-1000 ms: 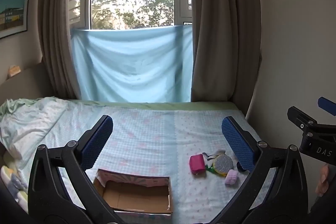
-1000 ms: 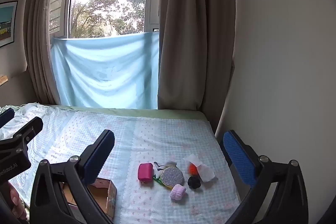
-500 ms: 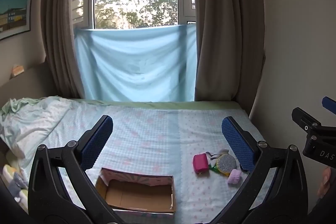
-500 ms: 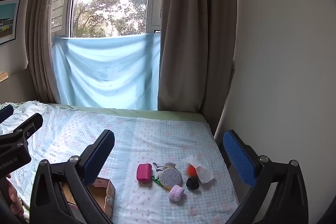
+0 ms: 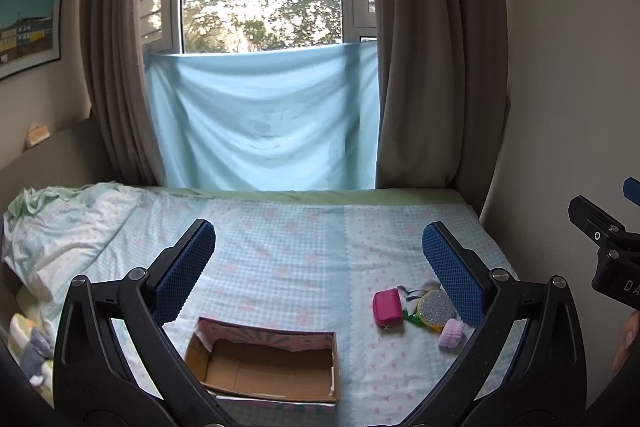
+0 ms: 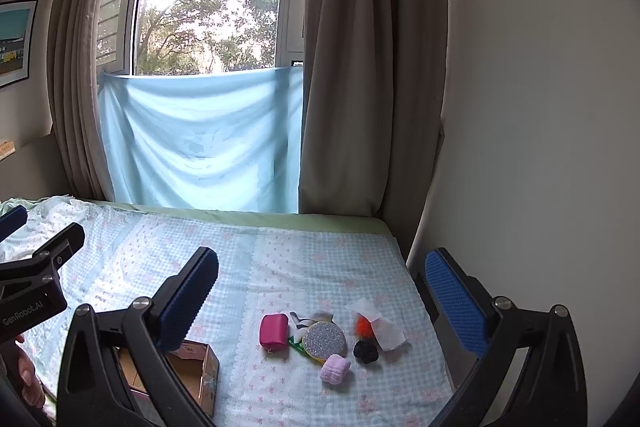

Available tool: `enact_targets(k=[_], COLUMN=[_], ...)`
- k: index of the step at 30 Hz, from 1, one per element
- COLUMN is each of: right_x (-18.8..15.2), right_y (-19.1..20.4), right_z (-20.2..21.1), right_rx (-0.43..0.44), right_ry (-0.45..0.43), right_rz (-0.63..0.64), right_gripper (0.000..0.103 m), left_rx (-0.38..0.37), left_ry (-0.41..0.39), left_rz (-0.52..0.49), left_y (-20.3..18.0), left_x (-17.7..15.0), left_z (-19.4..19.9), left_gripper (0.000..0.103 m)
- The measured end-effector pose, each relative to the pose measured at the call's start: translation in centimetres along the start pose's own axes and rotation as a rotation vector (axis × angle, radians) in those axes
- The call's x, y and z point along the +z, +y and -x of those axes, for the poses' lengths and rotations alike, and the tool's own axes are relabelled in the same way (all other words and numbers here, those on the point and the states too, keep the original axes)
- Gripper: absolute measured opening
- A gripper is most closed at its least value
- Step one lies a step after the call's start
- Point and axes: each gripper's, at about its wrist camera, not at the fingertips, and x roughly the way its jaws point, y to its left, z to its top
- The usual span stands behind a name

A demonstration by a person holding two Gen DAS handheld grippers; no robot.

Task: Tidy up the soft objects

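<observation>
An open cardboard box [image 5: 272, 367] lies on the bed; its corner shows in the right wrist view [image 6: 200, 367]. A cluster of small soft things lies to its right: a pink pouch [image 6: 274, 331], a glittery round pad [image 6: 324, 341], a lilac puff [image 6: 335, 369], a black pompom [image 6: 365, 351], an orange pompom [image 6: 363, 325] and a white tissue [image 6: 384, 331]. The pouch [image 5: 387, 307], pad [image 5: 435, 309] and puff [image 5: 452, 333] also show in the left wrist view. My left gripper [image 5: 318, 269] is open and empty above the box. My right gripper [image 6: 322, 291] is open and empty above the cluster.
The bed [image 6: 280, 267] has a pale blue checked sheet and meets a wall [image 6: 540, 147] on the right. A rumpled pillow or quilt [image 5: 60, 227] lies at the left. Brown curtains and a blue cloth [image 5: 264, 123] hang at the window behind.
Both views have shifted slightly: the grippers have drifted a little, and the box and the soft things sit marginally higher and further right in the left view. Both jaws stay open.
</observation>
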Motion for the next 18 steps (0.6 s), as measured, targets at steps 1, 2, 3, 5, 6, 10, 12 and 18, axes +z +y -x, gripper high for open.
enact_targets(k=[1, 2, 3, 5, 6, 10, 12, 18], right_x=[-0.08, -0.11, -0.12, -0.11, -0.14, -0.15, -0.22, -0.21], right_y=[0.07, -0.01, 0.01, -0.09, -0.21, -0.04, 0.06, 0.05], right_z=[0.05, 0.04, 0.05, 0.05, 0.04, 0.23, 0.27, 0.41], right_rx=[0.001, 0.002, 0.004, 0.006, 0.006, 0.002, 0.005, 0.004], right_ry=[-0.002, -0.003, -0.004, -0.008, -0.012, -0.013, -0.012, -0.014], right_rz=[-0.001, -0.004, -0.005, -0.008, -0.01, -0.014, -0.014, -0.014], right_gripper=[0.103, 0.103, 0.103, 0.103, 0.103, 0.103, 0.103, 0.103], left_rx=[-0.009, -0.015, -0.018, -0.018, -0.02, -0.024, -0.027, -0.031], left_ry=[0.0, 0.0, -0.001, -0.004, -0.004, -0.001, 0.001, -0.002], left_rz=[0.003, 0.006, 0.007, 0.007, 0.008, 0.011, 0.011, 0.015], left_y=[0.05, 0.09, 0.1, 0.07, 0.08, 0.23, 0.2, 0.07], left_x=[0.01, 0.02, 0.05, 0.04, 0.05, -0.02, -0.03, 0.04], left_z=[0.06, 0.1, 0.13, 0.22, 0.22, 0.31, 0.35, 0.38], left_gripper=[0.103, 0.103, 0.103, 0.103, 0.103, 0.103, 0.103, 0.103])
